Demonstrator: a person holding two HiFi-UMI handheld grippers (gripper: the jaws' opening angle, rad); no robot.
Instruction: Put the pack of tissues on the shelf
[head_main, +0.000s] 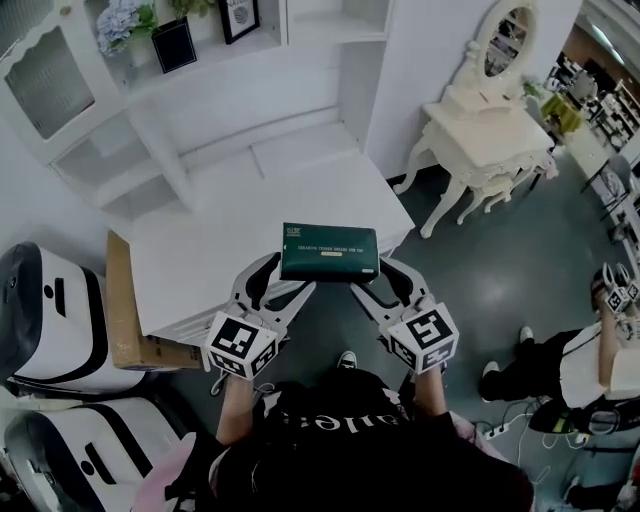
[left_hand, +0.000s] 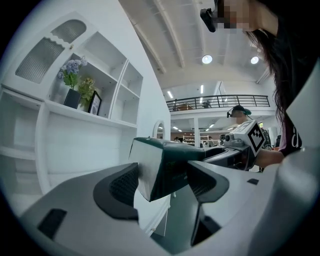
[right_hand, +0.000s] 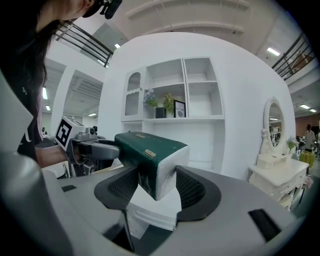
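Observation:
A dark green pack of tissues with white ends hangs in the air over the front edge of a white table. My left gripper is shut on its left end, where the pack fills the space between the pads. My right gripper is shut on its right end, with the pack wedged between the jaws. The white shelf unit stands beyond the table; its open shelves show past the pack.
A blue flower vase and framed pictures occupy an upper shelf. A white dressing table with an oval mirror stands at the right. A cardboard box leans left of the table. Another person crouches at the far right.

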